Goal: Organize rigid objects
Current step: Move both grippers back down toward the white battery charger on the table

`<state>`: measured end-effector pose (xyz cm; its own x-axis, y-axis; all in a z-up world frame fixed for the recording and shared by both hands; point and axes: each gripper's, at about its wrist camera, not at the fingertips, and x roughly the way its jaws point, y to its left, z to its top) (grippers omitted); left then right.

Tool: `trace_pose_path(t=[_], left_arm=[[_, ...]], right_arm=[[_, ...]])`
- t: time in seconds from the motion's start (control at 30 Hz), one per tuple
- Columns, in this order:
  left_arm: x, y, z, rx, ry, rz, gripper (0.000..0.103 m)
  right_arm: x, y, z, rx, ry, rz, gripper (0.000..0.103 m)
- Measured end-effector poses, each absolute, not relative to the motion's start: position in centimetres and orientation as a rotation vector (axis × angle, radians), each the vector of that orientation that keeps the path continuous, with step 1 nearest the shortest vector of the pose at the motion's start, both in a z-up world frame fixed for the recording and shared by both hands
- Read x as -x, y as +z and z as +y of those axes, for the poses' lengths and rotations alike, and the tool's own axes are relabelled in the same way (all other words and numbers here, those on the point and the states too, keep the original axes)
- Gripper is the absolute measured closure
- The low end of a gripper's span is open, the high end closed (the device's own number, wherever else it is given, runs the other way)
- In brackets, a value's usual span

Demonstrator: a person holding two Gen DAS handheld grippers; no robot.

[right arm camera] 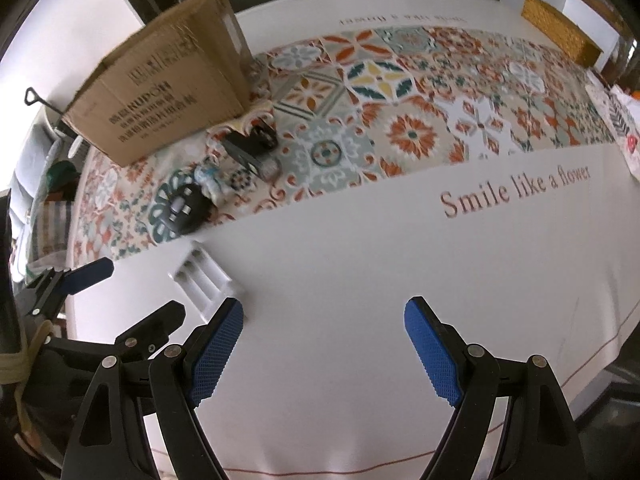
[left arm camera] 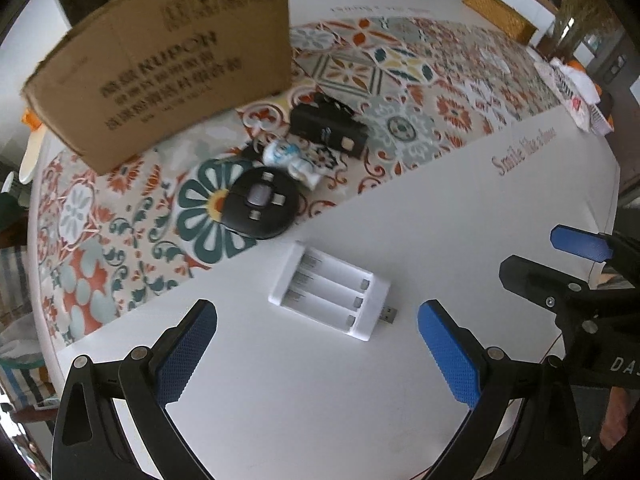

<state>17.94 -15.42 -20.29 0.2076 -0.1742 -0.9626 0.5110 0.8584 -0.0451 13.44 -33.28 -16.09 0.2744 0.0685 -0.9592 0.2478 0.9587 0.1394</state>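
A white USB battery charger point(left arm camera: 330, 290) lies on the white tablecloth just ahead of my open, empty left gripper point(left arm camera: 318, 322). Beyond it sit a round black disc with metal connectors point(left arm camera: 261, 203), a small white and blue figurine point(left arm camera: 289, 158) and a black rectangular device point(left arm camera: 328, 126). A cardboard box point(left arm camera: 168, 60) stands at the back left. My right gripper point(right arm camera: 324, 320) is open and empty over bare cloth; the charger point(right arm camera: 204, 276) lies at its left finger. The disc point(right arm camera: 185, 208), figurine point(right arm camera: 208, 178), black device point(right arm camera: 252, 148) and box point(right arm camera: 164, 84) show further off.
A patterned tile-print runner point(left arm camera: 400, 80) crosses the round table. A wicker basket point(left arm camera: 498, 10) stands at the far right edge, with printed packets point(left arm camera: 576, 92) nearby. The words "Smile like a flower" point(right arm camera: 516, 192) are printed on the cloth. Chairs stand behind the table.
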Motion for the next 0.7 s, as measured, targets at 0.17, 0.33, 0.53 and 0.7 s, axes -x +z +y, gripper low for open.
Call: trace_pose_path(t=[0.17, 0.33, 0.53, 0.7], left_arm=[[-18.1, -21.7, -16.2, -0.334, -0.496, 1.306, 0.000], [-18.4, -23.2, -16.6, -0.347, -0.499, 1.330, 0.001], [-18.9, -24.3, -16.5, -0.330, -0.487, 1.346, 0.001], [-19.2, -25.0, -16.6, -0.331, -0.484, 1.356, 0.004]], right_arm=[[-13.1, -17.6, -34.0, -0.300, -0.142, 1.323, 0.020], [-13.1, -19.1, -34.5, -0.305, -0.156, 1.355, 0.020], [-13.3, -20.3, -34.9, -0.305, -0.161, 1.383, 0.020], [-13.7, -20.7, -34.8, -0.296, -0.156, 1.398, 0.020]])
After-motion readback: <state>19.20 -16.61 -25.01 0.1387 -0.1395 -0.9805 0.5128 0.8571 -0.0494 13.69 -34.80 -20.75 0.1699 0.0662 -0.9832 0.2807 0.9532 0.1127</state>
